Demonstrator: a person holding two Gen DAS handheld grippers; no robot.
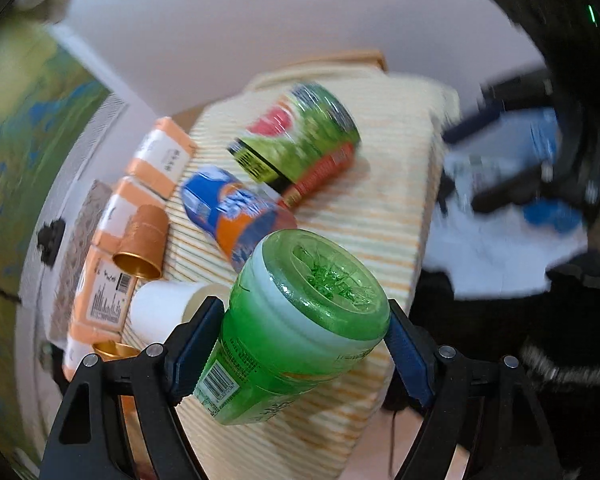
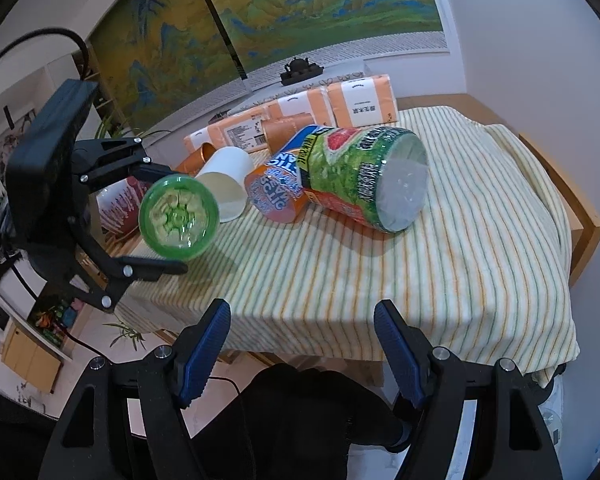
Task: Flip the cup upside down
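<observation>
The surface [image 2: 440, 264], under a striped cloth, is crowded. Over its near left edge, the left gripper [image 1: 300, 344] clamps the green cup [image 1: 300, 320] sideways; finish rotating clear of the white cup [image 2: 226, 182]. The right gripper [image 2: 302, 344] gapes, holding nothing.

Strongly smeared by motion in the left wrist view, worst at far left and far right; only the green cup [image 1: 300, 320] near the lens fairly sharp. Sharp and evenly lit in the right wrist view, with soft shadows on the striped cloth [image 2: 440, 272]. Heavy fisheye bending and dark corners in both.
</observation>
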